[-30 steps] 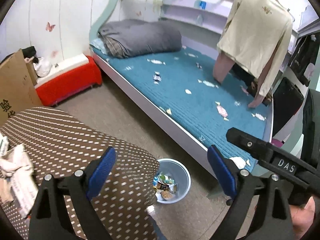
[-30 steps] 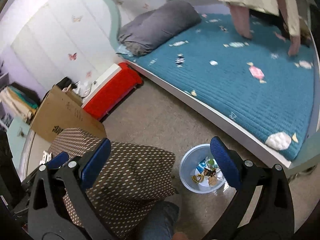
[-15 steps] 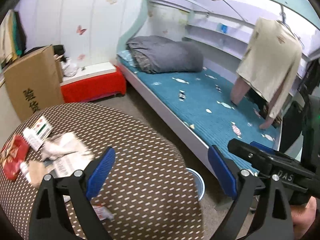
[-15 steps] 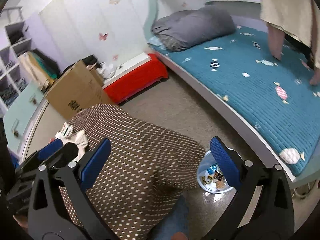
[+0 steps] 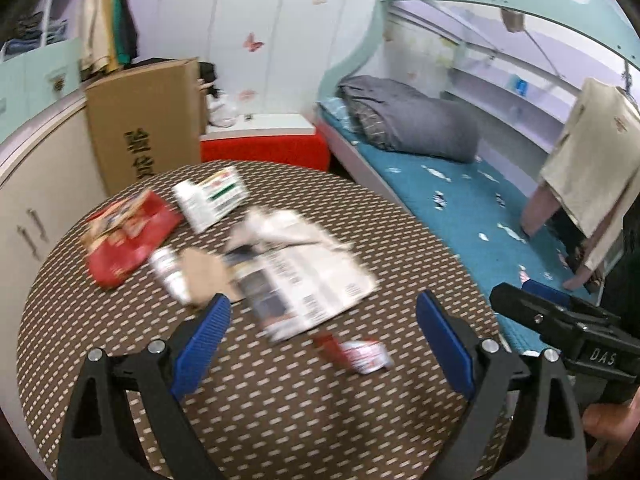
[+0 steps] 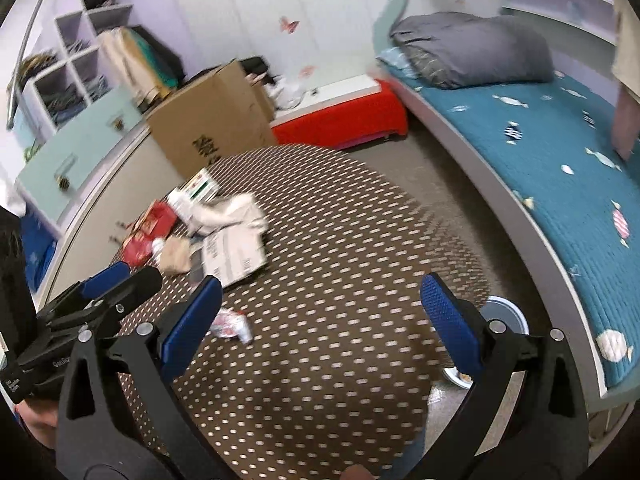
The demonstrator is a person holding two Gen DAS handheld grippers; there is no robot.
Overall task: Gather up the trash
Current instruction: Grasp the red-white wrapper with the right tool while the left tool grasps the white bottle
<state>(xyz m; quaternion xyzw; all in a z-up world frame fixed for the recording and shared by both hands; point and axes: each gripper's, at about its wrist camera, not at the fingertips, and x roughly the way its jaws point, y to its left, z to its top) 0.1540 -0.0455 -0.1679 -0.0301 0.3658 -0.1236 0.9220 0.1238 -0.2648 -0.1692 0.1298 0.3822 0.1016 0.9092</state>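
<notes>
I have both grippers over the round dotted table point(image 5: 320, 408), left gripper point(image 5: 320, 336) and right gripper point(image 6: 320, 320) each spread wide, holding nothing. Trash lies on the table's far left: newspaper sheet point(image 5: 308, 276), red packet point(image 5: 128, 240), white box point(image 5: 210, 198); a small crumpled wrapper point(image 5: 360, 354) sits nearest. Bin point(image 6: 502, 316) on the floor, right of the table, beside the bed point(image 6: 560, 168)

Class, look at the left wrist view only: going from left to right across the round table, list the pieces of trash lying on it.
Red packet → brown paper scrap → printed paper sheet → small red-and-white wrapper.
</notes>
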